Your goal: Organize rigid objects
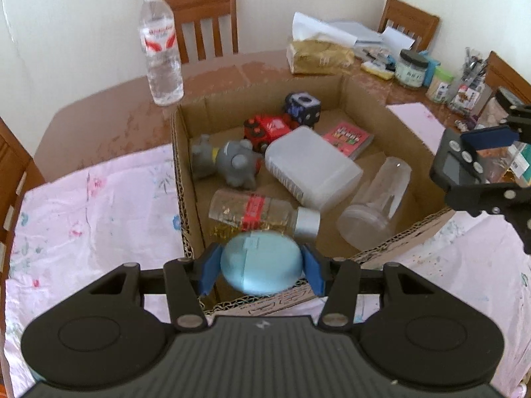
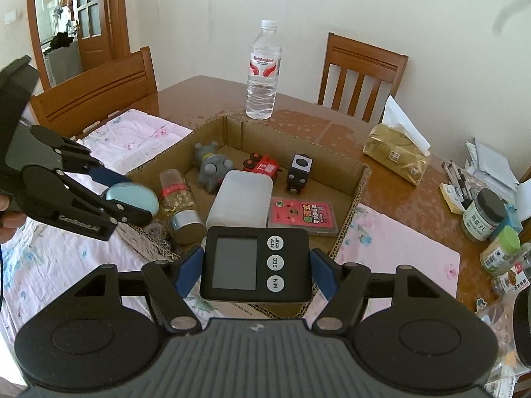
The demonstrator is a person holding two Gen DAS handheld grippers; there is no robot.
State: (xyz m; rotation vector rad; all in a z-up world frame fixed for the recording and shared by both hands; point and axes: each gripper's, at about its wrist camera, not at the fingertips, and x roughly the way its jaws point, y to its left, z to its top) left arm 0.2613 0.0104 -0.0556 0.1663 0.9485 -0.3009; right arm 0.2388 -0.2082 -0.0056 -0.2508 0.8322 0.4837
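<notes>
The left gripper (image 1: 262,267) is clamped on a pale blue oval case (image 1: 262,262), blue pads pressing its two ends — its long axis runs across, 9 to 3 o'clock, above the near wall of the cardboard box (image 1: 179,179). The right gripper (image 2: 255,270) grips a black digital timer (image 2: 255,262) by its side edges, screen up, long axis also 9 to 3, its buttons at the 3 o'clock side. In the box a spice bottle (image 1: 262,215) lies with its silver cap toward 4 o'clock; a clear cup (image 1: 378,205) lies at 3, a white container (image 1: 312,165) at centre, a grey toy (image 1: 225,165) at 10. A water bottle (image 1: 161,46) stands upright at 11 — outside the box.
</notes>
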